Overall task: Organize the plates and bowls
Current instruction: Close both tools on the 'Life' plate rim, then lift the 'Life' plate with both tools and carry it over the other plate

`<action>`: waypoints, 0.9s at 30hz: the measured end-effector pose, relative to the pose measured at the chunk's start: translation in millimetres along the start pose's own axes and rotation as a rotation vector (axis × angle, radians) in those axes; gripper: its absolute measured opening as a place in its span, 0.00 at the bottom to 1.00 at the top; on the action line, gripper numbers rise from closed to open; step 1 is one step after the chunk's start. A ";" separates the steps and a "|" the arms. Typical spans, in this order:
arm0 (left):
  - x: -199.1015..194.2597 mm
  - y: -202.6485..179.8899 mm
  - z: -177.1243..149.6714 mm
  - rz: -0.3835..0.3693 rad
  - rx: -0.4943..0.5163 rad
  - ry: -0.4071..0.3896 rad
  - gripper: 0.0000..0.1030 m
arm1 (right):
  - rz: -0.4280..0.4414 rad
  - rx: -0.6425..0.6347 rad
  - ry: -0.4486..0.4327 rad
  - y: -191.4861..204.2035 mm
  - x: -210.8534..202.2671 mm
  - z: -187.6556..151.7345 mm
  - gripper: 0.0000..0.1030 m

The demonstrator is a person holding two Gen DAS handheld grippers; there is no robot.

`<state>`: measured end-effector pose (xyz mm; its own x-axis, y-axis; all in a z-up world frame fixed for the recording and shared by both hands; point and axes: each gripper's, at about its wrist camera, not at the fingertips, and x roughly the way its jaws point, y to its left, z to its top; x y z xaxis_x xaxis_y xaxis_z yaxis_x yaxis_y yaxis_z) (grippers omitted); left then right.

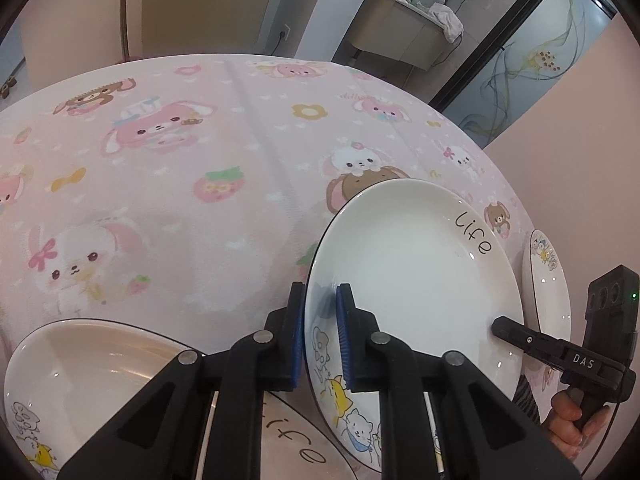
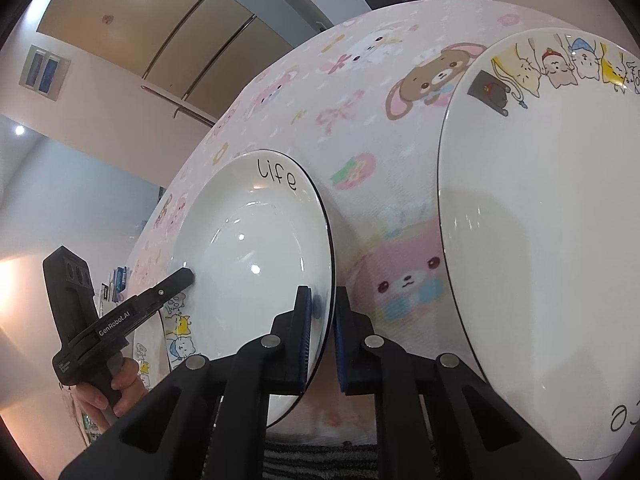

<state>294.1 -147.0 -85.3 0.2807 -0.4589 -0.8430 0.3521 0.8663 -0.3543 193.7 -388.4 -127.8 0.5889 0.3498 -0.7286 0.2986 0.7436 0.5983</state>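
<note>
A white "life" plate (image 1: 412, 264) with cat drawings is held tilted above the pink tablecloth by both grippers. My left gripper (image 1: 320, 336) is shut on its near rim. My right gripper (image 2: 322, 340) is shut on the opposite rim of the same plate (image 2: 256, 264). The right gripper also shows in the left wrist view (image 1: 500, 326), and the left gripper shows in the right wrist view (image 2: 188, 276). A second "life" plate (image 1: 92, 376) lies on the table below my left gripper. A third, larger cat plate (image 2: 540, 240) lies to the right.
The round table (image 1: 208, 152) carries a pink cartoon-animal cloth. The third plate's edge (image 1: 546, 280) shows near the table's right edge. A fridge (image 1: 200, 4) and a cabinet with a sink (image 1: 404, 28) stand beyond the table.
</note>
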 end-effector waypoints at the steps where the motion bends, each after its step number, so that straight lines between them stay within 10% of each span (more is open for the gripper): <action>1: -0.7 -0.5 -0.4 0.002 0.004 0.002 0.12 | 0.004 -0.007 0.000 1.0 -0.3 0.5 0.14; 27: -85.0 -18.8 -6.5 -0.024 0.002 -0.106 0.12 | 0.063 -0.084 -0.072 32.3 -48.0 -3.4 0.15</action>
<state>257.7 -123.1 -9.6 0.3647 -0.4977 -0.7870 0.3615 0.8546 -0.3729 172.5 -379.2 -74.6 0.6576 0.3581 -0.6628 0.1966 0.7677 0.6099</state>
